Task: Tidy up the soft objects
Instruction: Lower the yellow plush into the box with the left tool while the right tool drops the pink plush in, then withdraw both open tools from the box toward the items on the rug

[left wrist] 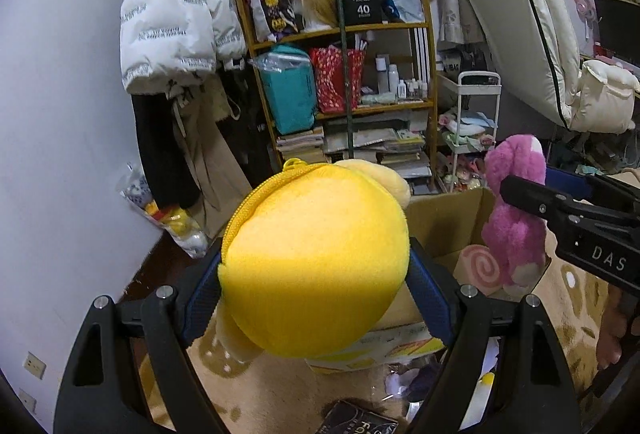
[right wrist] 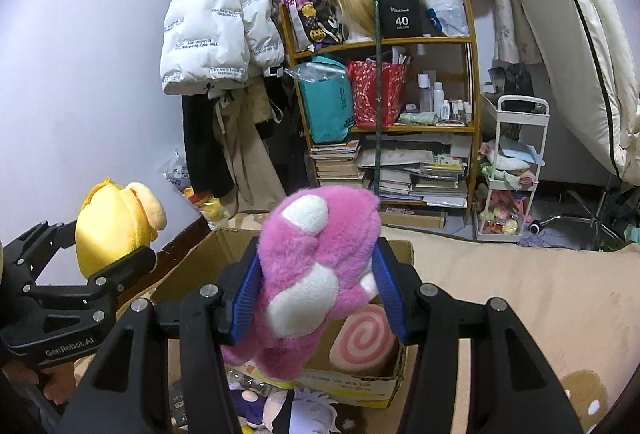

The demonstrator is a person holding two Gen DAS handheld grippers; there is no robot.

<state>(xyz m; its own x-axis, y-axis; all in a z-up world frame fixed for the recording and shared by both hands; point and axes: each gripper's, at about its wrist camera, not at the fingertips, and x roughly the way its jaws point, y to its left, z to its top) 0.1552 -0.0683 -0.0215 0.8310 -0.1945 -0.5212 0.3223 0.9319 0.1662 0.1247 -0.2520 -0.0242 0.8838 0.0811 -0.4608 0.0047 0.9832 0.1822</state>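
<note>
Gripping a yellow plush [left wrist: 316,266] between blue pads [left wrist: 200,298], left gripper [left wrist: 316,290] pinched on the toy's round body, zipper seam running along its upper left edge. Held aloft, up and to the left of the cardboard box [right wrist: 394,254], not yet over the opening; in the right wrist view the same yellow plush [right wrist: 112,226] hangs left of the box's near left wall.

Clamping a pink plush [right wrist: 316,274] at its middle, right gripper [right wrist: 316,286] squeezed on the fur, white foot pads facing the lens. Long axis running roughly upright, tilted a little, head end hidden below the jaws. Suspended directly above the box opening, with a pink swirl cushion [right wrist: 366,338] lying inside the box just beneath and to the right of it. From the left wrist view, pink plush [left wrist: 516,210] seen standing over the box's far right corner, swirl cushion [left wrist: 482,268] touching or nearly touching its lower end, hard to tell which.

Judging from this: pink plush nearer the box, needing only a descent and release; yellow plush needing a sideways carry to the right first. Risk of the two grippers crowding each other over the box if brought in together.

Beyond the box, a cluttered wooden shelf [right wrist: 472,122] and a white puffer jacket [right wrist: 216,34] against the wall.
</note>
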